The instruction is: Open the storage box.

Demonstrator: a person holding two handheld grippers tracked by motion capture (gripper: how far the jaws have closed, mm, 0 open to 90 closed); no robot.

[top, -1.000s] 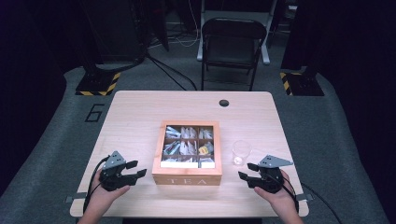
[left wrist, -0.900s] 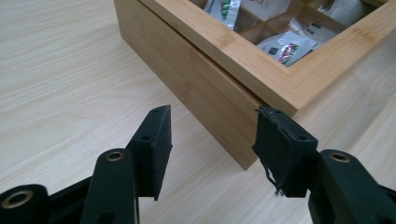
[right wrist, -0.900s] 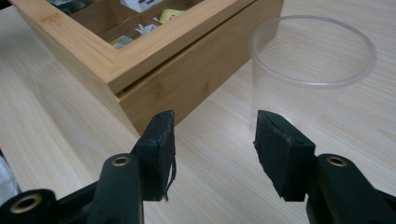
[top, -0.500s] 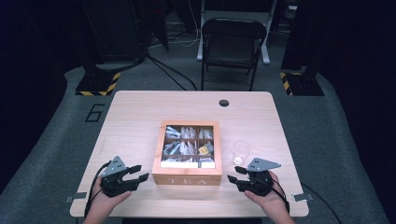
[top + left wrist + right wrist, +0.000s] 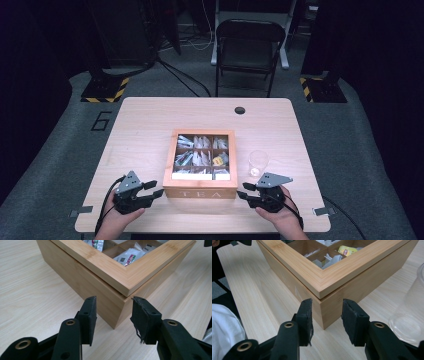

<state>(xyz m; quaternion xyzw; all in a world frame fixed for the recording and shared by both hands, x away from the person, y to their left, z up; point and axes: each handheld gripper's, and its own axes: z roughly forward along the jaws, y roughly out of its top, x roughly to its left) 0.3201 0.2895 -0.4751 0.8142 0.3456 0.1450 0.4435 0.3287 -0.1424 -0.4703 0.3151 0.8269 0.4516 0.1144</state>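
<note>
Tea box (image 5: pixel 200 170) sitting mid-table, lid shut. Left gripper (image 5: pixel 154 189) & right gripper (image 5: pixel 246 191) closing in on its front corners, jaws narrowing, part-open, holding nothing. Gripping/opening not yet done.

Light wooden table (image 5: pixel 145 130) with a round cable hole (image 5: pixel 240 110) near its far edge; clear plastic cup (image 5: pixel 258 162) standing upright; black folding chair (image 5: pixel 248 47) beyond; hazard-striped stand bases (image 5: pixel 106 90) on grey floor.

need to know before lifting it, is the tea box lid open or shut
Shut. The tea box lid lies flat on the base with a thin seam, shown in both gripper views; tea bags show through its window.
</note>
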